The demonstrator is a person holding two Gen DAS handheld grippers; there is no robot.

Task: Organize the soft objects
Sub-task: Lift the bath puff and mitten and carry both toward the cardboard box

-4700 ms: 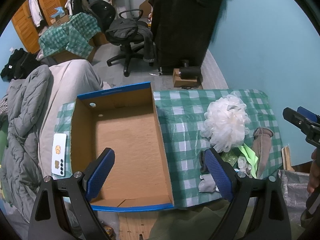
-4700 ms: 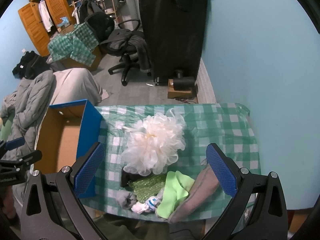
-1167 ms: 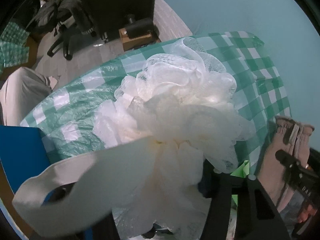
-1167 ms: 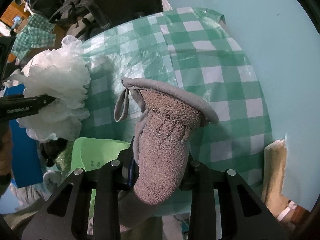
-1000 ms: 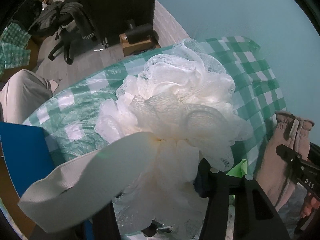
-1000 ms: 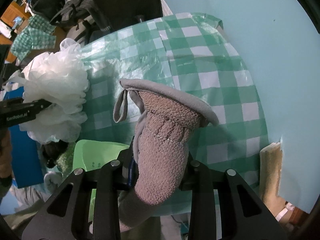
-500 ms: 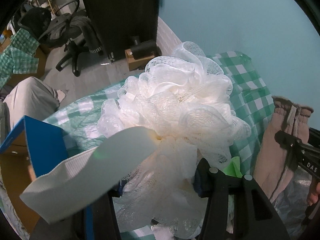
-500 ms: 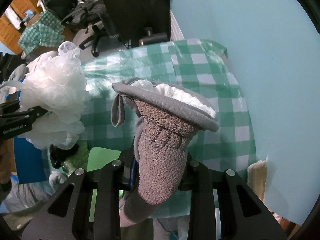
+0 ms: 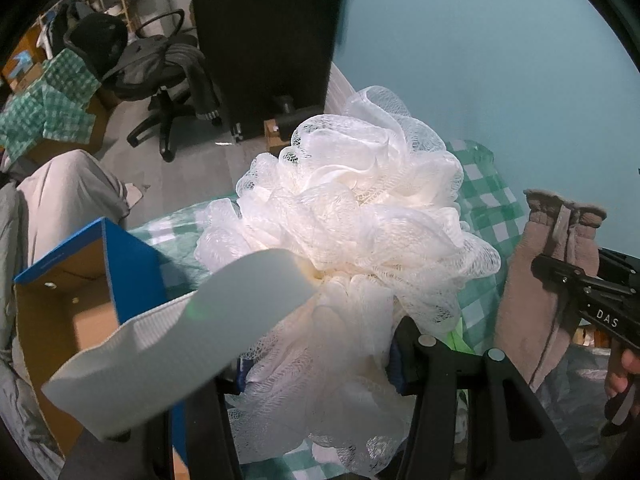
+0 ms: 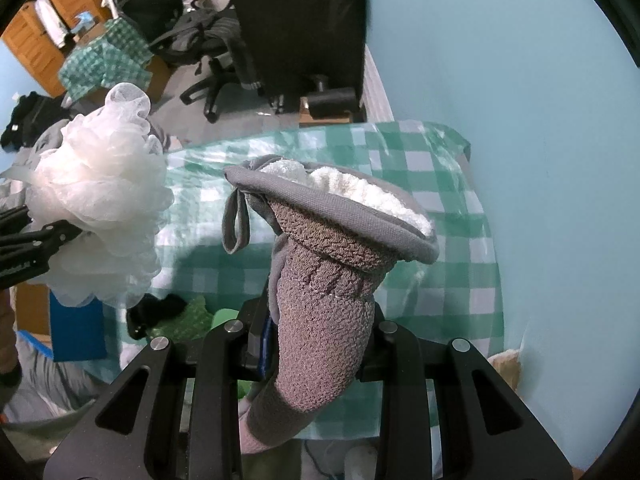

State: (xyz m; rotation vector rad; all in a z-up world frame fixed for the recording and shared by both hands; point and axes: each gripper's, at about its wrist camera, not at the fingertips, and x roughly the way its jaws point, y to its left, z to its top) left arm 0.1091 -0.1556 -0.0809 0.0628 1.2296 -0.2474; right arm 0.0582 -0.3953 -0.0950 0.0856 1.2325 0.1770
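Above the checked tabletop's left edge, the left gripper (image 9: 320,364) stood clamped on a white mesh bath pouf (image 9: 352,216), nearer the open cardboard box (image 9: 60,300). Rightward, the right gripper (image 10: 316,344) pinched an upright grey knitted slipper sock (image 10: 324,304).

Wall: painted pale teal (image 10: 540,140).
Floor: covered in grey (image 9: 188,160).
Furniture: a black office chair (image 9: 160,80), a dark cabinet (image 10: 304,20), an orange wooden wardrobe (image 10: 44,40).
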